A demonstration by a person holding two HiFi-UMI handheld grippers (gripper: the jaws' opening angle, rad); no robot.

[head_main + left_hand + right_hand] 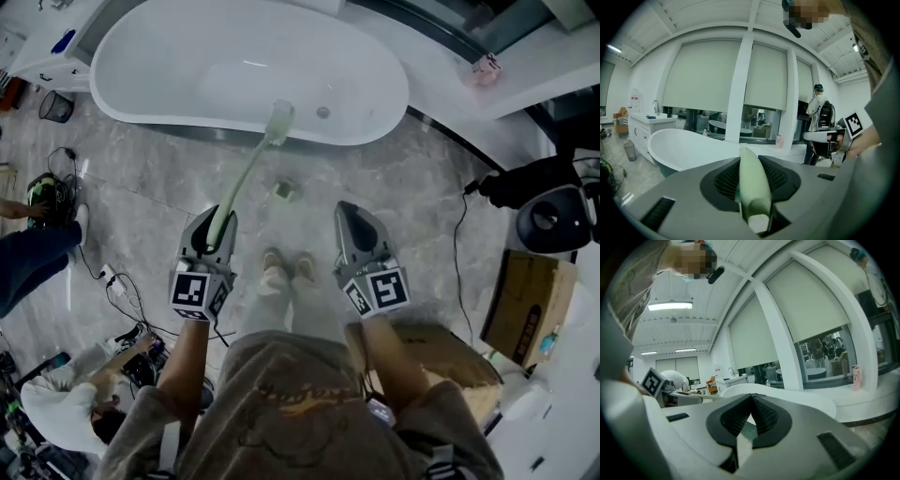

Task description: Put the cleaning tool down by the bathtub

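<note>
A white oval bathtub [187,66] fills the top of the head view. My left gripper [218,223] is shut on the handle of a pale green long-handled brush [246,173]. The handle slants up and to the right, and the brush head [279,122] hangs over the tub's near rim. In the left gripper view the green handle [752,183] runs out between the dark pads [724,180] towards the tub [684,150]. My right gripper [348,214] is held level beside the left one. Its jaws [751,400] meet at the tips with nothing between them.
A small object [285,190] lies on the grey tiled floor before the tub. Cables [117,281] and a wire bin [56,106] are at the left, a crouching person [66,398] at the lower left. Cardboard boxes [527,298] and black equipment [553,217] stand at the right.
</note>
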